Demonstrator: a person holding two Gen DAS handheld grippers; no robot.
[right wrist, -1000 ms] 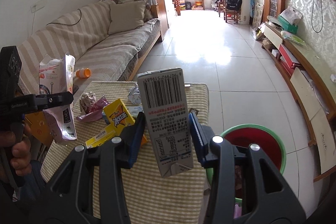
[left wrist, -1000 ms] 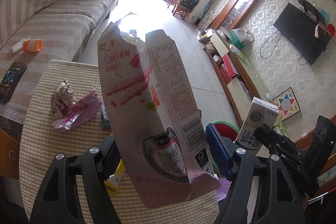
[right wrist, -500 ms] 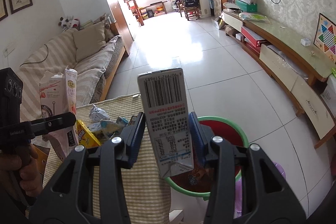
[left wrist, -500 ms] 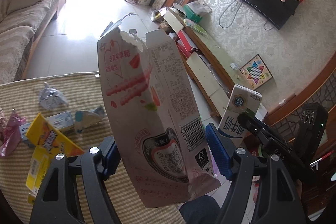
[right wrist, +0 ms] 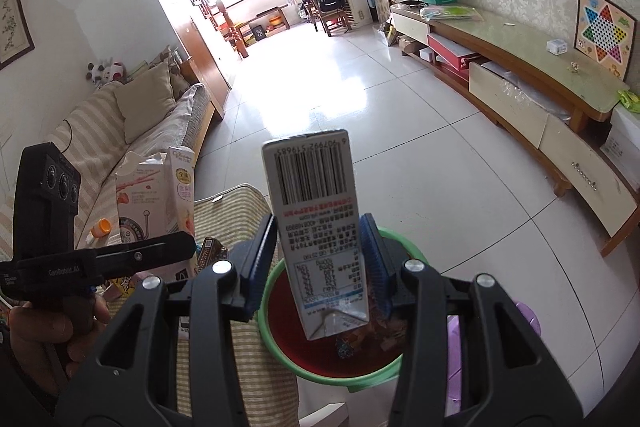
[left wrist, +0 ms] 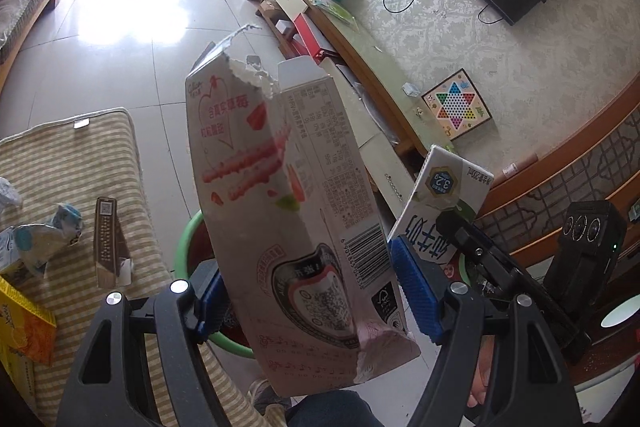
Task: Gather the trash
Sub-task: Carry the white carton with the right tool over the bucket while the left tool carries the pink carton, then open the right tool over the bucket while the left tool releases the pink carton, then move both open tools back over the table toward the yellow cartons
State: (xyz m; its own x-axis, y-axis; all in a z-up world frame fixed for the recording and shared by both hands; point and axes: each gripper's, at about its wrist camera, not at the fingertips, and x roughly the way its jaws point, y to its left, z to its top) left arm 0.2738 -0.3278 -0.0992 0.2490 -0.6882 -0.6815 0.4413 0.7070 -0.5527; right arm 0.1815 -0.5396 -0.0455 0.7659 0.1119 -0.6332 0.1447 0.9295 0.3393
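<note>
- Now the left gripper [left wrist: 308, 301] is clamped on a torn pink box [left wrist: 288, 211], held over the near rim of the green bin [left wrist: 186, 239].
- Right gripper [right wrist: 320, 263] grips a white milk carton [right wrist: 320, 227] upright above the bin, just right of the striped table [left wrist: 68, 163].
- Left on the table lie a yellow box [left wrist: 24, 331], a brown packet [left wrist: 107, 239] and wrappers [left wrist: 40, 239].

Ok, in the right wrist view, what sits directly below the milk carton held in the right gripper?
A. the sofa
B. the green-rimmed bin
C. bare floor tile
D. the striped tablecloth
B: the milk carton, clamped in the right gripper, hangs over the green-rimmed bin, whose red inside shows beneath it.
</note>
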